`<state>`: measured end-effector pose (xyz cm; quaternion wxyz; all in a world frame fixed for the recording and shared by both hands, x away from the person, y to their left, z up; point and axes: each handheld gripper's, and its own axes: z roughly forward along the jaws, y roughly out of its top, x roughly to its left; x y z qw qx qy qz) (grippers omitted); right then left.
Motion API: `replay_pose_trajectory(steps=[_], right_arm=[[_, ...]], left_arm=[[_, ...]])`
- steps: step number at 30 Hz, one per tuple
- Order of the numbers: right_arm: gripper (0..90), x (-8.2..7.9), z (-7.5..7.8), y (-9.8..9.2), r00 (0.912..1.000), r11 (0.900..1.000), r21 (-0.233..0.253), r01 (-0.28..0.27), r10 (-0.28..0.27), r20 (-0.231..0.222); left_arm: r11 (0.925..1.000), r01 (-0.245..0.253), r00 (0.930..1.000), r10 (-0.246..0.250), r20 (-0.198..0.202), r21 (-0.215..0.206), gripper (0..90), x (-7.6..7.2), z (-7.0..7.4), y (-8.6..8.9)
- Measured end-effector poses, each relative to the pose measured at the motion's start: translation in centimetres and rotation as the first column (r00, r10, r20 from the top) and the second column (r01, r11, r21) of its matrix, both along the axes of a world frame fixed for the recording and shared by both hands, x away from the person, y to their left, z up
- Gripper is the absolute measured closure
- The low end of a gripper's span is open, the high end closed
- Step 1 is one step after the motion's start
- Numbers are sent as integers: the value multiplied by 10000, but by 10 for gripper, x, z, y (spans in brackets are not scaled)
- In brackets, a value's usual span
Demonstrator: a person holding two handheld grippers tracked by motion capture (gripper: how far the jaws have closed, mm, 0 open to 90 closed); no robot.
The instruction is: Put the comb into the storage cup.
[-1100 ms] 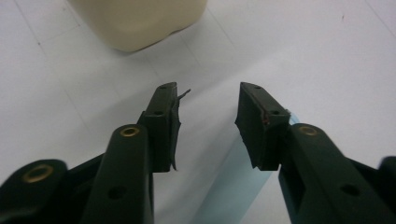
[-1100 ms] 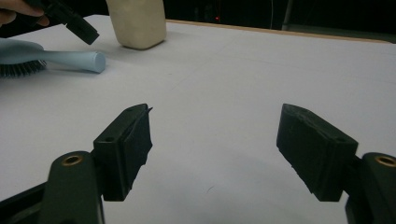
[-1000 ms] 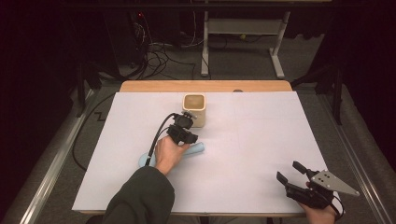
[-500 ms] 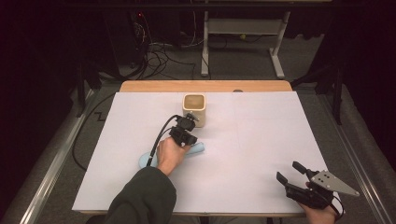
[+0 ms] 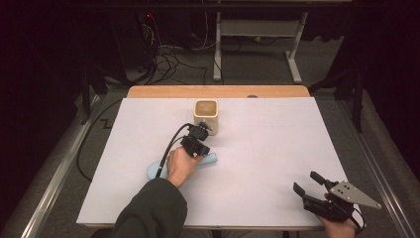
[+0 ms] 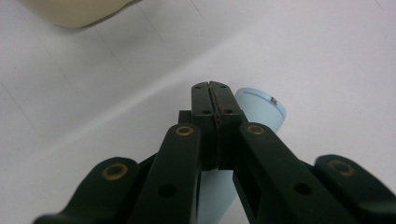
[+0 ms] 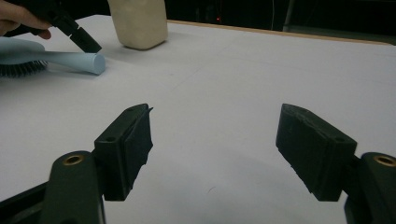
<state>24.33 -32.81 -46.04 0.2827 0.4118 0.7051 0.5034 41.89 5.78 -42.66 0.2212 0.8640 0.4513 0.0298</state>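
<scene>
Here, the light blue hairbrush (image 5: 210,159) lies flat near the middle of the tabletop (image 5: 277,148), its handle end pointing toward the right edge and its bristles (image 7: 18,69) facing down. My left gripper (image 6: 214,100) hangs just above that handle end with its jaws pressed together, gripping nothing. Just beyond it, toward the far edge, stands a cream cup (image 5: 206,115). My right gripper (image 5: 312,182) sits near the right front corner, jaws spread wide and empty.
</scene>
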Motion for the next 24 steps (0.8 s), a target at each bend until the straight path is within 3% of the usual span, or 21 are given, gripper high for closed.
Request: replay_pose_trajectory(steps=[24], right_arm=[[271,0,0,0,10000,10000,-1,6,-6,-23]], left_arm=[[9969,784,9969,-784,100,20,896,-27,2,-9]])
